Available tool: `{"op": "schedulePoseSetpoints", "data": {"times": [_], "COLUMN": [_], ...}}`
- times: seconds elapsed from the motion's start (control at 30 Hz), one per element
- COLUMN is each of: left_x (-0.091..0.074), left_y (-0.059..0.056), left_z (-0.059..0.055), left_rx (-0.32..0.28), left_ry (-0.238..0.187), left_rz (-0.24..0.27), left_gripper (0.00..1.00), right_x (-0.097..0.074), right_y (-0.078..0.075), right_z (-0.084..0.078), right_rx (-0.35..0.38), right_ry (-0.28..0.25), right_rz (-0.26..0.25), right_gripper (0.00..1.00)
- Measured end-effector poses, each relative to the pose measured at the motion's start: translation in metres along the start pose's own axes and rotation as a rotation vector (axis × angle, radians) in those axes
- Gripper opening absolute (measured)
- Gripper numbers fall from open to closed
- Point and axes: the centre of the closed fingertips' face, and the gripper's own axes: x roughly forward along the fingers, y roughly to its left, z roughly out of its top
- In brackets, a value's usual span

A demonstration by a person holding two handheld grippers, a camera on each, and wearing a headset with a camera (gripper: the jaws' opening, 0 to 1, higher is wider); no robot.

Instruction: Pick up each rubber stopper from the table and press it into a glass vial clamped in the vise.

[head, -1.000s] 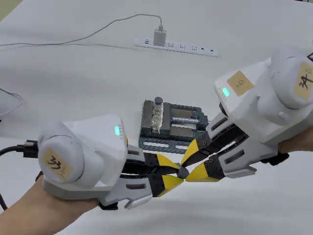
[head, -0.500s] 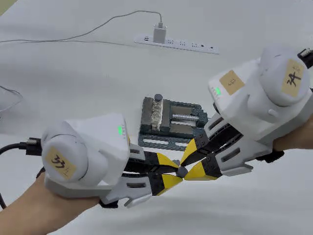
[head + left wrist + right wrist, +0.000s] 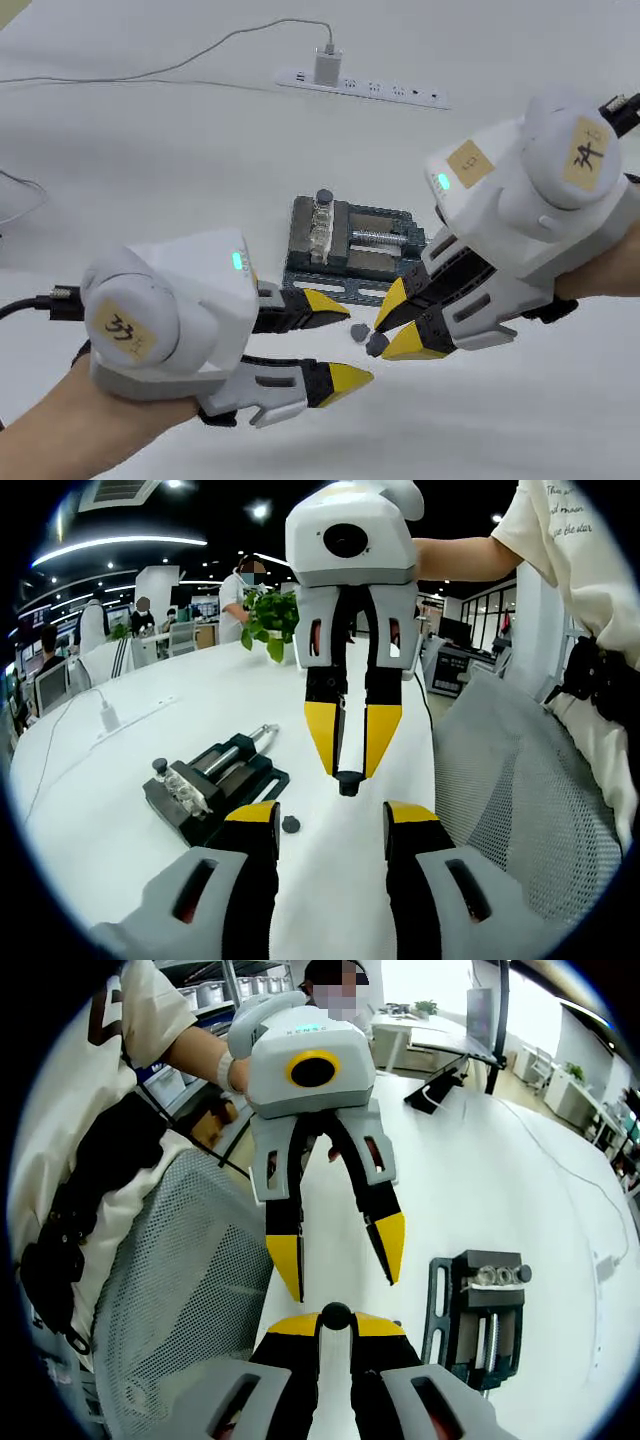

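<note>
Right tool at frame centre pinches a rubber stopper; left tool, lower left, gapes wide. A second stopper lies on the bench.

white table | vise | power strip | cable | loose stopper, probably resting beside vise

White workbench, power strip, grey mesh chair, potted plant, ceiling strip lights
</note>
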Motion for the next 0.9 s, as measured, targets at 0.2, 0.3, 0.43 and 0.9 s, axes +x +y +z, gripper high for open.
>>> {"op": "schedulePoseSetpoints", "data": {"times": [0.2,0.3,0.43,0.9], "left_x": [-0.004,-0.007,-0.014,-0.026], "left_y": [0.015,0.023,0.031,0.034], "left_z": [-0.006,-0.008,-0.013,-0.023], "left_rx": [-0.005,-0.024,-0.048,-0.087], "left_ry": [0.000,0.002,0.009,0.016], "left_rz": [0.093,0.136,0.179,0.210], "left_gripper": [0.73,0.91,0.99,0.99], "right_x": [0.001,0.001,0.001,-0.004], "right_y": [-0.001,-0.001,-0.004,-0.031], "right_z": [-0.003,-0.004,-0.007,-0.009], "right_rx": [-0.001,-0.005,-0.011,-0.073], "right_ry": [0.013,0.019,0.028,0.092], "right_rz": [-0.001,0.002,0.001,-0.008], "right_gripper": [0.06,0.06,0.06,0.06]}}
